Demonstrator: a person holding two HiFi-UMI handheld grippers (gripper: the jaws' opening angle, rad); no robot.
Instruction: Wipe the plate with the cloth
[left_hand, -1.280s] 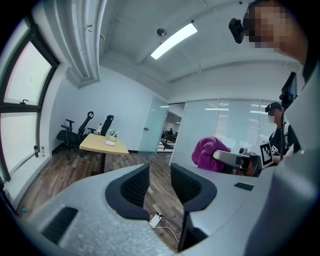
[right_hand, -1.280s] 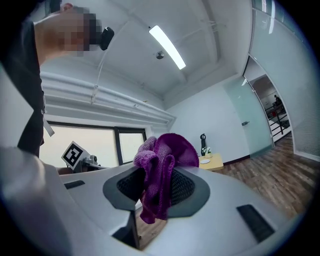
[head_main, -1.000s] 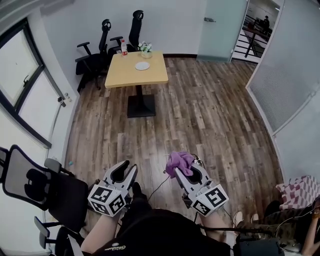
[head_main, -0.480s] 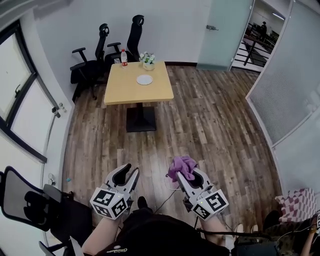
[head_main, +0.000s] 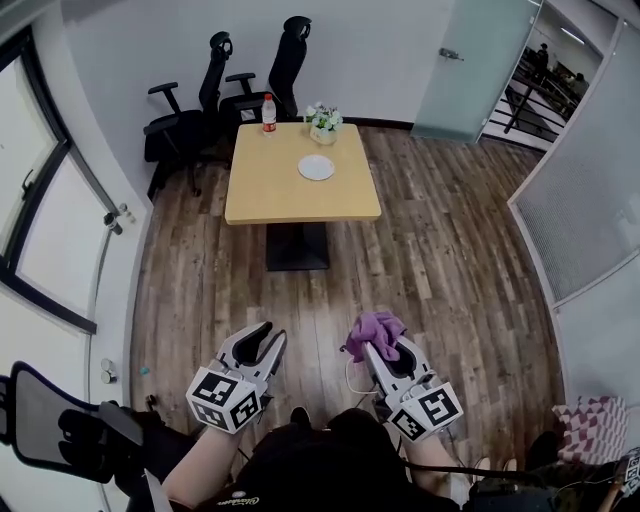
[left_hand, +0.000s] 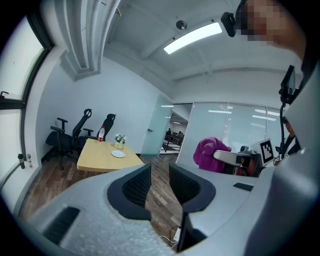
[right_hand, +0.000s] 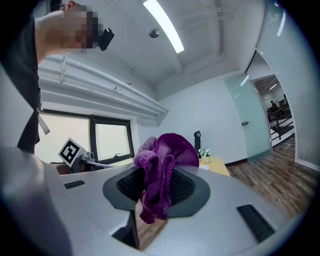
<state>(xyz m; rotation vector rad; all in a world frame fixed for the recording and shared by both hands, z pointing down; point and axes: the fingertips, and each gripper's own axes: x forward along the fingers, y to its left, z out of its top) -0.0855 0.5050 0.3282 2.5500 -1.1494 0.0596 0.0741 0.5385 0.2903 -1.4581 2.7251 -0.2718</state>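
Seen from head height, looking steeply down: an office room with a wood floor and a pale wooden bench (head_main: 270, 190) well ahead. A small white plate (head_main: 316, 167) lies on the bench toward its far end. A red-capped bottle (head_main: 268, 113) and a small pot of flowers (head_main: 322, 120) stand just beyond the plate.

Low in the frame, the left tool (head_main: 264, 341) shows a narrow gap between its jaws, which have just been closing a little, with nothing between them. The right tool (head_main: 385, 349) is clamped on a bunched purple cloth (head_main: 374, 327), which billows above the pads and hangs below them.

Both tools are well apart from the bench, so the step in hand looks like the walk-up (no wiping is possible yet). To do it well:
- Keep the clamp firm so the cloth does not slip free.
- Arrive at the side nearest the plate.
- Have the empty left tool ready to steady the rim, since a light plate would likely skid under a wipe.
- Steer the cloth clear of the bottle and flowers.
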